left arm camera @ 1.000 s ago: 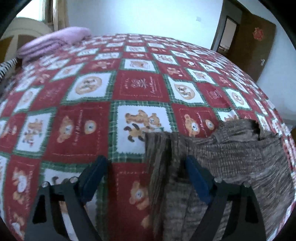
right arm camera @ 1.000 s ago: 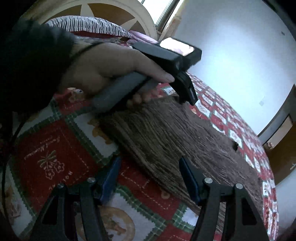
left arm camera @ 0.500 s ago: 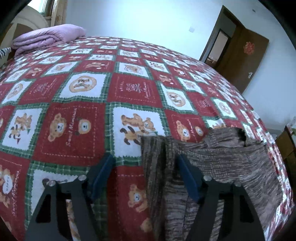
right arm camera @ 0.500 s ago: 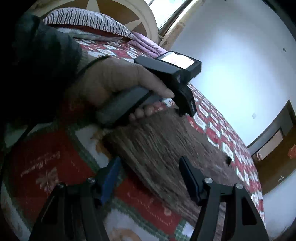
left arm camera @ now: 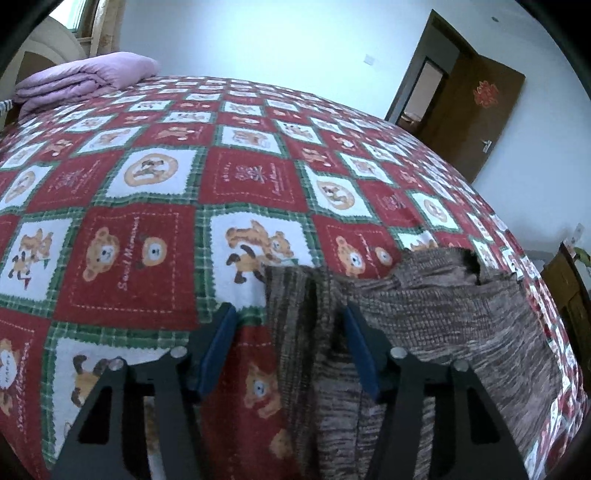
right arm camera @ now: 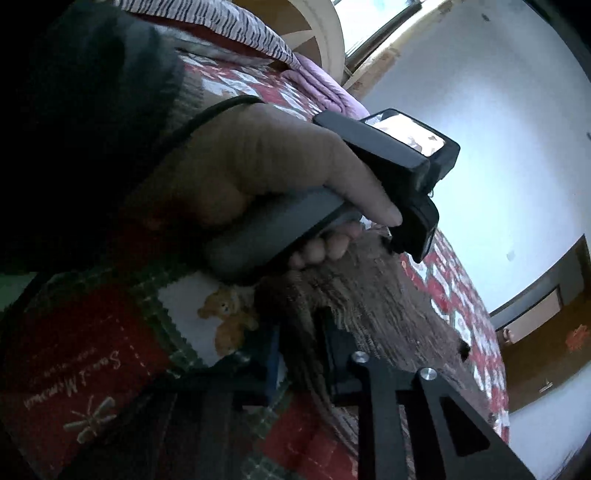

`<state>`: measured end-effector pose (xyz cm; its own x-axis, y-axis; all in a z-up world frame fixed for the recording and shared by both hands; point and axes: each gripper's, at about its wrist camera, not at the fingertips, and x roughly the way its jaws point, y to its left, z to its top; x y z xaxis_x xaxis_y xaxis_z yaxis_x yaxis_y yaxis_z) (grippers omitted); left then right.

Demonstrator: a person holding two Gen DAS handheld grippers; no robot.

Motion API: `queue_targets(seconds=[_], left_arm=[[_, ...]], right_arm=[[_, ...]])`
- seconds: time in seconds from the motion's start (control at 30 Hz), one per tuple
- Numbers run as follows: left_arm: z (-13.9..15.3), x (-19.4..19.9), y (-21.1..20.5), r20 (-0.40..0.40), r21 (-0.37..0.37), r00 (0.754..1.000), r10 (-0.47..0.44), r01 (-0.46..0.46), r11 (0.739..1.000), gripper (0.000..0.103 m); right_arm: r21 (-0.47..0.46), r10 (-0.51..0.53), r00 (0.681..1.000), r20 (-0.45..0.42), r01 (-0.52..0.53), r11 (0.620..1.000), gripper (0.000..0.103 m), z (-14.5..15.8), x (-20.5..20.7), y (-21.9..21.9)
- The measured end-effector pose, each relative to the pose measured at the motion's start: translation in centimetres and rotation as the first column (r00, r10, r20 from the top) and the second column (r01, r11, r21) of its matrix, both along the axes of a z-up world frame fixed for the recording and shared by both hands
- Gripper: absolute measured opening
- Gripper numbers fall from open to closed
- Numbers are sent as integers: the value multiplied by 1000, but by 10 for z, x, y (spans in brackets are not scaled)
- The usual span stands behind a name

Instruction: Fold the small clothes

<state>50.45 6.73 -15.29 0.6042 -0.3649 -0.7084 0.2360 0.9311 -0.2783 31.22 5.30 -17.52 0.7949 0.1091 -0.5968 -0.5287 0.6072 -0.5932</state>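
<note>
A brown knit garment (left arm camera: 424, 325) lies flat on the red patchwork bedspread (left arm camera: 129, 258) with bear pictures. My left gripper (left arm camera: 290, 347) straddles the garment's folded left edge. Its jaws are closing; the right pad (left arm camera: 360, 350) is at the fabric, while the left pad (left arm camera: 218, 347) still stands over the bedspread, clear of the cloth. In the right wrist view the garment (right arm camera: 369, 295) runs away toward the door. My right gripper (right arm camera: 301, 358) is closing, and its pads pinch a raised edge of the knit. Above it a person's hand (right arm camera: 258, 177) holds the left gripper's handle.
A folded purple quilt (left arm camera: 85, 81) lies at the bed's far left corner, near a striped pillow (right arm camera: 236, 26) and a curved headboard. A brown door (left arm camera: 476, 110) stands open in the far wall. Dark wooden furniture (left arm camera: 565, 288) stands past the bed's right edge.
The right gripper slid forward onto the garment's edge and its jaws narrowed sharply, now pinching the knit. The left jaws drew closer together around the folded left edge, and its view tilted up a little.
</note>
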Motion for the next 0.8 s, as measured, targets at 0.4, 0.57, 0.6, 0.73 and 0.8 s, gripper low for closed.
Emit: queue_targets(seconds=[0.4,0.57,0.6,0.73,0.8], left_arm=[[0,-5,1,11,-96,998,-57,58,994,11],[-1,-5,14,3,-195,999,-48,48,980,10],[-2,-5,13,-2,-193,999,-49,48,980,10],[-3,-2,12,-39,-191,998,-47,39,981,10],[0,0,11,-96,-196,994,-42,22,980,9]], right_arm=[[10,17,1000,2,-17,1000,14,0,-3,3],[76,20,1000,-6,-20,997,12,9,-3,-5],[89,19,1000,-10,-18,996,12,11,-3,-7],[152,13,999,-48,-6,988,11,18,-2,-15],[213,7,996,-88,12,977,10,25,1,-24]])
